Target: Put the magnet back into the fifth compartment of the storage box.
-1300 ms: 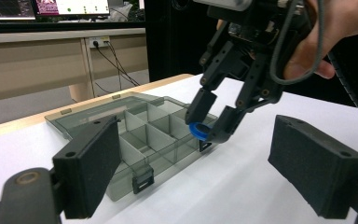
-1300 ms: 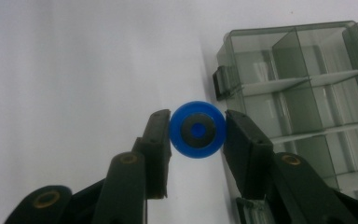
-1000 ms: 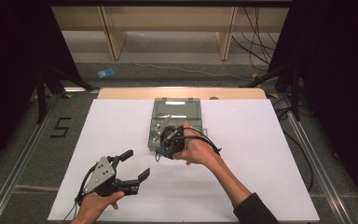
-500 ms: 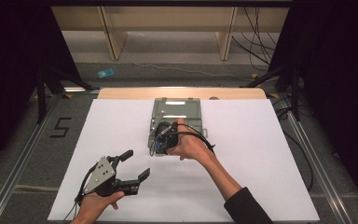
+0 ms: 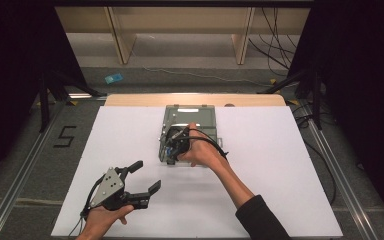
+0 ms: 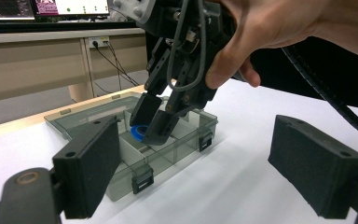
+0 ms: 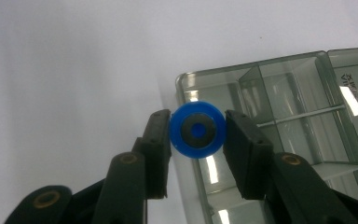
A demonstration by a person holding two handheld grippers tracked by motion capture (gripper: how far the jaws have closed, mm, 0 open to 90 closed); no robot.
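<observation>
At frame centre, the right gripper (image 7: pixel 197 133) clamps a small blue plastic ring (image 7: pixel 197 129), likely light, rigid and slick, by its rim above the smoky clear compartment box (image 7: pixel 307 93); the left gripper (image 5: pixel 145 177) waits wide open, empty.

A lab recording bay

Black curtains (image 5: pixel 10 75) flank a white-covered table (image 5: pixel 280 165); metal floor rails (image 5: pixel 20 180), loose cables (image 5: pixel 275 30), a taped floor numeral (image 5: pixel 65 136) and monitors (image 6: pixel 42 7) on a wooden bench (image 6: pixel 32 60) surround it.

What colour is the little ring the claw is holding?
Blue ring with a dark grey centre, clearest in the right gripper view.
</observation>
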